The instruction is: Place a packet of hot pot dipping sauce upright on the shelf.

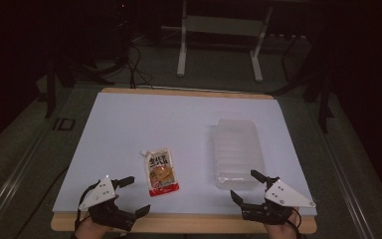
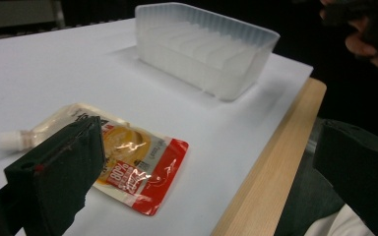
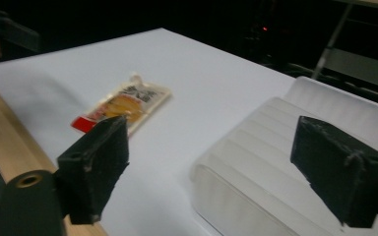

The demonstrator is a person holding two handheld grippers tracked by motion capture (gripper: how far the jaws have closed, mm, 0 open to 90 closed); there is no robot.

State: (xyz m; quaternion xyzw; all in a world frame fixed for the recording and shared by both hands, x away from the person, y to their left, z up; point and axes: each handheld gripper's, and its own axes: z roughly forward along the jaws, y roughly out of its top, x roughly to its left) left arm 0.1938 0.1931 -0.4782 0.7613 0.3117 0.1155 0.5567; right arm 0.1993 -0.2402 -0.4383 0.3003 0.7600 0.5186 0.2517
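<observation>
A spouted sauce pouch (image 1: 160, 172) with a red bottom edge lies flat on the white table sheet (image 1: 144, 124), cap pointing away. It also shows in the left gripper view as the pouch (image 2: 138, 167) and in the right gripper view as the pouch (image 3: 120, 105). To its right sits a clear ribbed plastic tray (image 1: 237, 152), upside down, seen too as the tray (image 2: 202, 49) and the tray (image 3: 275, 167). My left gripper (image 1: 135, 195) is open near the front edge, just left of the pouch. My right gripper (image 1: 245, 185) is open at the tray's near end.
The wooden table edge (image 1: 189, 221) runs along the front. Beyond the table stand a white metal frame (image 1: 219, 40) and cables on a dark floor. The sheet's far half is bare.
</observation>
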